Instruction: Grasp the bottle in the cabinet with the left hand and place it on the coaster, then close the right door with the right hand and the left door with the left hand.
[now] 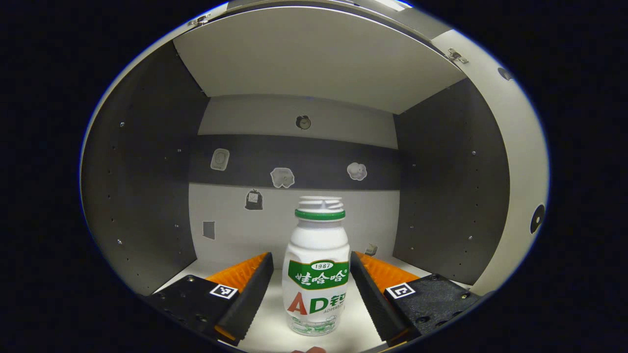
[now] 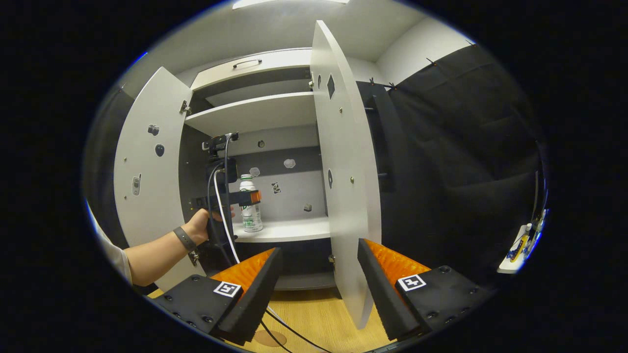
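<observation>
White bottle (image 1: 317,267) stands upright on the shelf (image 1: 267,318) between the left tongs' (image 1: 311,289) spread, not yet pressing fingers, dead ahead. Right tongs (image 2: 319,289) gape empty, well back, facing the right door (image 2: 346,196).

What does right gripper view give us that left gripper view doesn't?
Right gripper view alone: both cabinet doors standing open, the left door and the right door; the person's hand holding the left gripper at the shelf; the wooden table; the right gripper open, holding nothing.

Left gripper view alone: a close look at the bottle's label, its green neck ring, and the stickers on the cabinet's back wall.

Both: the bottle upright on the cabinet shelf, between the left gripper's open fingers.
</observation>
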A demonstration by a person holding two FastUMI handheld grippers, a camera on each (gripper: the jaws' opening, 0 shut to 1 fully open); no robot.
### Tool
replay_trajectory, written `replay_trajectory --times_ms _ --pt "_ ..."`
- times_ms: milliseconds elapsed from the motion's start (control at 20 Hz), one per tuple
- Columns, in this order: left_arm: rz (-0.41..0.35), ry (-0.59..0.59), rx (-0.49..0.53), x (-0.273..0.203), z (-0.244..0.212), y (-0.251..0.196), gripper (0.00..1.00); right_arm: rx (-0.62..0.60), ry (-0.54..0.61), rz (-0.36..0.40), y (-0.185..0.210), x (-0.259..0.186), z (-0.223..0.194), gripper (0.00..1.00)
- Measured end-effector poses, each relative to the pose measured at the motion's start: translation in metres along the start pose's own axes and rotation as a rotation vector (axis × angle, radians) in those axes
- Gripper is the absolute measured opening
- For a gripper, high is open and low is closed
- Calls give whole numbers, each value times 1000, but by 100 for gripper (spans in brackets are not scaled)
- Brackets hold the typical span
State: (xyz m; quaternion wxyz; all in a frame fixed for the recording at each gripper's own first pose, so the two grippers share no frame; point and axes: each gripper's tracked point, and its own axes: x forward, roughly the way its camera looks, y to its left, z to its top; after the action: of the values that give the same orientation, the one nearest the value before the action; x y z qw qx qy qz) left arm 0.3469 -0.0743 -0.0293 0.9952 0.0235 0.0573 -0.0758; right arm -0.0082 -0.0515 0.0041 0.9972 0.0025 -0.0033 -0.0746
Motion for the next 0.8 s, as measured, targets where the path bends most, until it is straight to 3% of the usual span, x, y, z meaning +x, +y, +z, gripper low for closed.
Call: replay_trajectory --times_ms 500,550,600,800 --pt "4 25 18 14 -12 1 94 4 10 7 0 9 -5 99" --pt "7 26 18 16 -14 -1 92 6 10 8 0 9 -5 99" --pt "-3 24 9 13 -12 -4 77 7 12 9 1 9 -5 99" --pt "-38 15 -32 11 -10 -5 74 7 14 8 1 9 -5 99"
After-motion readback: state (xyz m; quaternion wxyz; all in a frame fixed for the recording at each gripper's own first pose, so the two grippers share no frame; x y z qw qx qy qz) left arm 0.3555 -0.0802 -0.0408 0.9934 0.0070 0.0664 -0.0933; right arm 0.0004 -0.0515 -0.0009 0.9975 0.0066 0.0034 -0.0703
